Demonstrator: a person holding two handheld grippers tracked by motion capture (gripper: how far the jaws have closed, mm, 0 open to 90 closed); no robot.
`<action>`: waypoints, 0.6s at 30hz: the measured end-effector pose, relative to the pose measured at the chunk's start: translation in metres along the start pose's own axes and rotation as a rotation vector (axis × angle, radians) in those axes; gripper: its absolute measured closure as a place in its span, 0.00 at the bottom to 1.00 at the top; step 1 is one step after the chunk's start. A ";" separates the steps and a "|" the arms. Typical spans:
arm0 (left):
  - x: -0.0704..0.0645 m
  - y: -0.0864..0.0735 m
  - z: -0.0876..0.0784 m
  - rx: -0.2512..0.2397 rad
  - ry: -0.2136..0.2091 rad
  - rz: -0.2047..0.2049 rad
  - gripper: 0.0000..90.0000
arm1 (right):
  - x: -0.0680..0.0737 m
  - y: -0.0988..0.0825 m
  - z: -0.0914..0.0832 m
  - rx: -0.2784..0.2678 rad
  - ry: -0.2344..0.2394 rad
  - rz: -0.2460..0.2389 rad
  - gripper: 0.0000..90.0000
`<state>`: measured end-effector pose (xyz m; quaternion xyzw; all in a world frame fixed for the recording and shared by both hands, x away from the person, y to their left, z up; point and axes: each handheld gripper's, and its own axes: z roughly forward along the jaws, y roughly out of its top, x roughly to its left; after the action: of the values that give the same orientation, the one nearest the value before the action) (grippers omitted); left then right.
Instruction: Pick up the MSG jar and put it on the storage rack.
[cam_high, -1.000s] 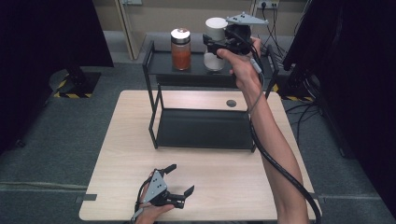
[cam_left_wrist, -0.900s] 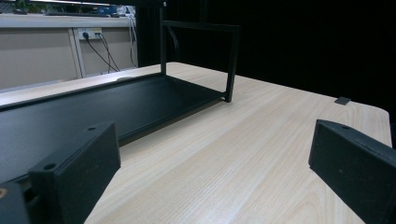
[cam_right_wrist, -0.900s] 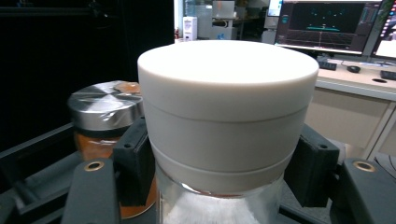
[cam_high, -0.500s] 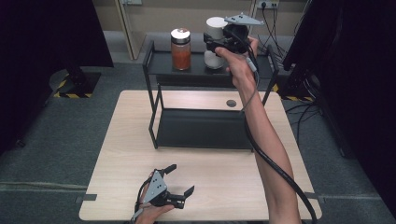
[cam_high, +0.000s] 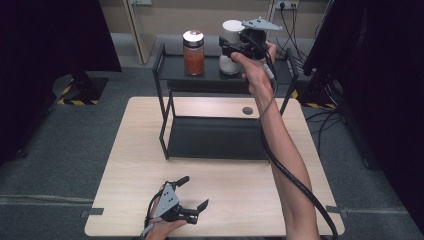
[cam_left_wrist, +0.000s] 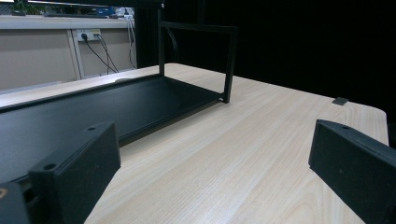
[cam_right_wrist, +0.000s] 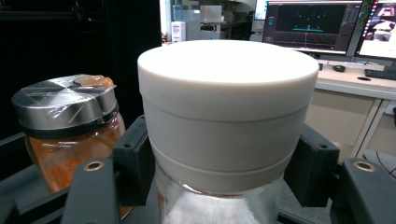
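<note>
White-lidded jar (cam_right_wrist: 224, 126) stands on the rack's top shelf (cam_high: 210, 75), beside the orange-filled jar (cam_high: 194, 52); the right tool (cam_high: 231, 50) clamps it just under the lid, likely for a secure hold. The left tool (cam_high: 192, 192) rests wide open and empty on the surface (cam_high: 240, 195).

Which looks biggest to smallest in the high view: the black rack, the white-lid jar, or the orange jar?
1. black rack, by far.
2. and 3. white-lid jar and orange jar: they look about alike, and the right gripper hides part of the white-lid jar, so no ranking.
</note>
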<state>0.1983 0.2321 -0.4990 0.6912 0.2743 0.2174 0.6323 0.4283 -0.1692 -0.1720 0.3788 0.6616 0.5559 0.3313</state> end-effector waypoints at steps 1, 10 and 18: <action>0.000 0.000 0.000 0.000 0.000 0.000 0.02 | 0.000 0.000 0.000 -0.001 0.000 -0.002 0.39; 0.000 0.000 0.000 0.000 -0.001 -0.001 0.02 | -0.004 -0.001 -0.006 -0.004 0.021 0.037 0.19; 0.000 0.000 0.000 0.002 0.001 -0.005 0.02 | -0.007 -0.005 -0.017 0.000 0.019 0.063 0.06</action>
<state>0.1987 0.2319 -0.4993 0.6909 0.2766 0.2160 0.6320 0.4166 -0.1835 -0.1738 0.3942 0.6526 0.5695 0.3073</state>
